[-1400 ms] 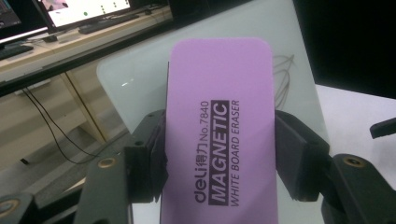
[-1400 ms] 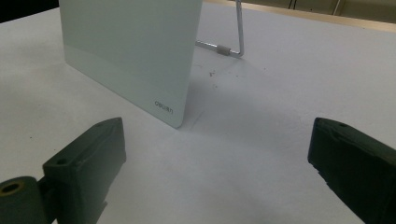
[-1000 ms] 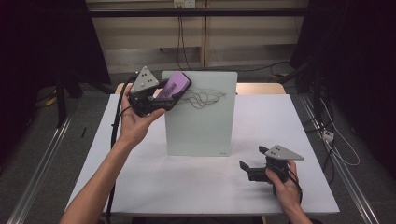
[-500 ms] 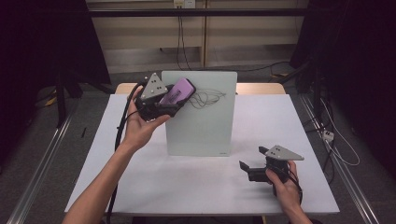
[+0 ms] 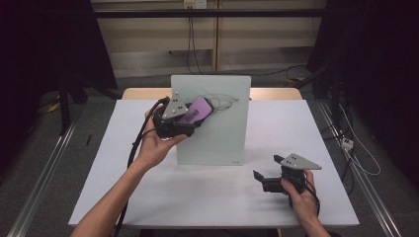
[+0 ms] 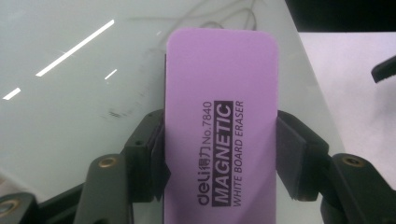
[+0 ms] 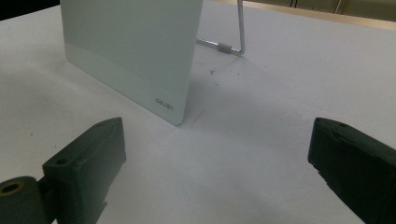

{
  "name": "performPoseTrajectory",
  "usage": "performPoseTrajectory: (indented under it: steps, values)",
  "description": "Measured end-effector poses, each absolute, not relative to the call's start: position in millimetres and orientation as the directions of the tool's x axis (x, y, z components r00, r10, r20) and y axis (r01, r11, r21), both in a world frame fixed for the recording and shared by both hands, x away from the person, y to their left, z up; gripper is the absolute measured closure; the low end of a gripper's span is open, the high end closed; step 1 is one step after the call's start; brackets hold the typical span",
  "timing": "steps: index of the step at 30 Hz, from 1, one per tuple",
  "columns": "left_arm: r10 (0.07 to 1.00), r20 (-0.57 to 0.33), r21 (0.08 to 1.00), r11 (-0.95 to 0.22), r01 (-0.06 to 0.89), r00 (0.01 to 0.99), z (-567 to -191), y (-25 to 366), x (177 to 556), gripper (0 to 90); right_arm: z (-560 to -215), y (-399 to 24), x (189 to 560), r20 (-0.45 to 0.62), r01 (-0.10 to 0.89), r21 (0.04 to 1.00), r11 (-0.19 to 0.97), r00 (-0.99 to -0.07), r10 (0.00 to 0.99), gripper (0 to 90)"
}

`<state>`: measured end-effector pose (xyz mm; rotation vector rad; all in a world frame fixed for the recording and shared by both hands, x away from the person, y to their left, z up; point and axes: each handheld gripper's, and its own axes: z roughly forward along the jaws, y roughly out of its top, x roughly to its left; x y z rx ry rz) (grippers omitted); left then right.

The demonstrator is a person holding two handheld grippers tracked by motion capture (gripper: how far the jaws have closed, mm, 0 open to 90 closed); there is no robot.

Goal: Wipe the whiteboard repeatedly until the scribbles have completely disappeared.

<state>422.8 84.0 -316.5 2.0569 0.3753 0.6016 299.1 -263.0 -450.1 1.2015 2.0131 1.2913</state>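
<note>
A small glass whiteboard (image 5: 217, 123) stands tilted on a wire stand (image 7: 232, 45) in the middle of the white table (image 5: 148, 197). Thin scribbled lines (image 5: 225, 101) cross its upper part. My left gripper (image 5: 190, 121) is shut on a purple magnetic whiteboard eraser (image 5: 195, 111), held against the board's upper left. In the left gripper view the eraser (image 6: 219, 126) sits squarely between both pads, with scribbles (image 6: 215, 18) beyond its far end. My right gripper (image 5: 262, 177) rests low at the table's right front, jaws open, nothing between them; the board's lower corner (image 7: 168, 109) lies ahead of it.
A wooden table edge (image 5: 143, 93) shows behind the white tabletop. Dark curtains flank both sides, and cables (image 5: 356, 153) trail over the floor at right. The left gripper's black cable (image 5: 136, 148) hangs along the forearm.
My left gripper has carried the eraser down and to the right across the board's upper left. The right gripper has stayed still.
</note>
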Motion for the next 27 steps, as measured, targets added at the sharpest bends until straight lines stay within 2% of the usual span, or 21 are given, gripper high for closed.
performPoseTrajectory:
  steps: [6,10,27]
  values:
    - [0.452,0.294,0.824,-0.566,0.016,0.842,-322,80,420,40.9,-450,-263,299,0.072,0.421,0.890,0.177,-0.513,0.856,4.1]
    - [0.453,0.271,0.831,-0.556,0.032,0.849,-320,83,422,41.0,-450,-264,299,0.073,0.421,0.890,0.176,-0.511,0.856,4.1]
    - [0.555,0.244,0.888,-0.458,0.047,0.796,-281,114,439,41.1,-450,-263,299,0.074,0.423,0.889,0.177,-0.513,0.855,4.1]
